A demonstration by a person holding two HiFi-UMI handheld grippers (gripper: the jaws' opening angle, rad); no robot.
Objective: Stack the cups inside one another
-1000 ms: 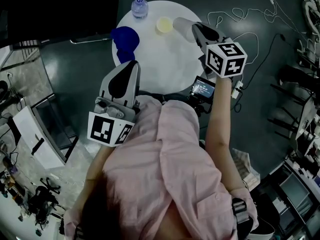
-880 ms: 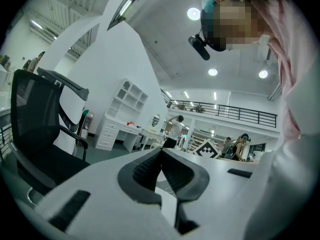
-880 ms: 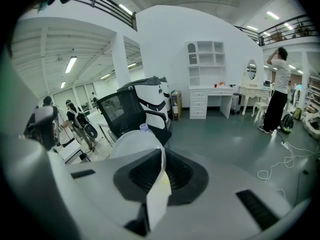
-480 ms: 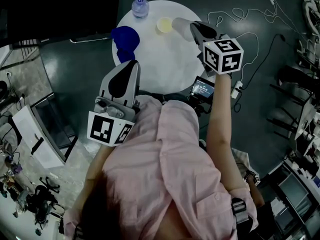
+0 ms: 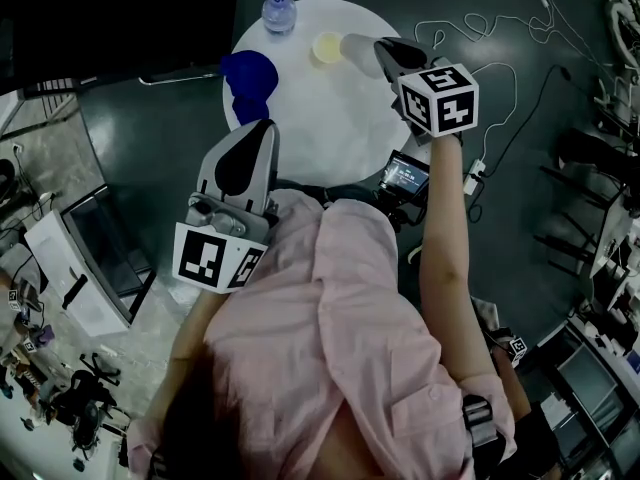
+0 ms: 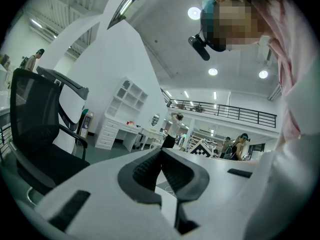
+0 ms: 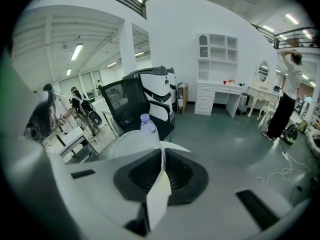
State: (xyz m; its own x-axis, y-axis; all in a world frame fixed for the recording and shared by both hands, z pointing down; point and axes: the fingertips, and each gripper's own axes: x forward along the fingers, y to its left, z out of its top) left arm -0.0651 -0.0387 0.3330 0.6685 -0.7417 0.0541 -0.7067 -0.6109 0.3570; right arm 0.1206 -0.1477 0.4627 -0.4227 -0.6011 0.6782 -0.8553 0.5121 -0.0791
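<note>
Round white table (image 5: 330, 118) fills top centre of head view, w/ person in pink shirt (image 5: 330, 338) at its 6 o'clock. L gripper (image 5: 264, 130) is over table's 7 o'clock edge, close to torso; jaws closed together, nothing between them. R gripper (image 5: 384, 50) is over table's 1 o'clock, jaws almost closed, pinching the thin wall of a translucent white plastic cup (image 5: 357, 47). The cup is off the table & tipped, and in right gripper view its milky curved wall bulges out at the jaws' 10 o'clock. Blue object (image 5: 250, 76) on table's 9 o'clock edge, kind unclear. Pale yellow cup (image 5: 327, 48) stands mouth-up near 12 o'clock, just beside held cup at its 9 o'clock; the 2 aren't nested. Clear plastic bottle (image 5: 279, 12) at 11 o'clock edge. Vs 1 s ago: R gripper + held cup edged toward 11 o'clock, nearer the yellow cup, marker cube rolled a bit; L gripper same spot
</note>
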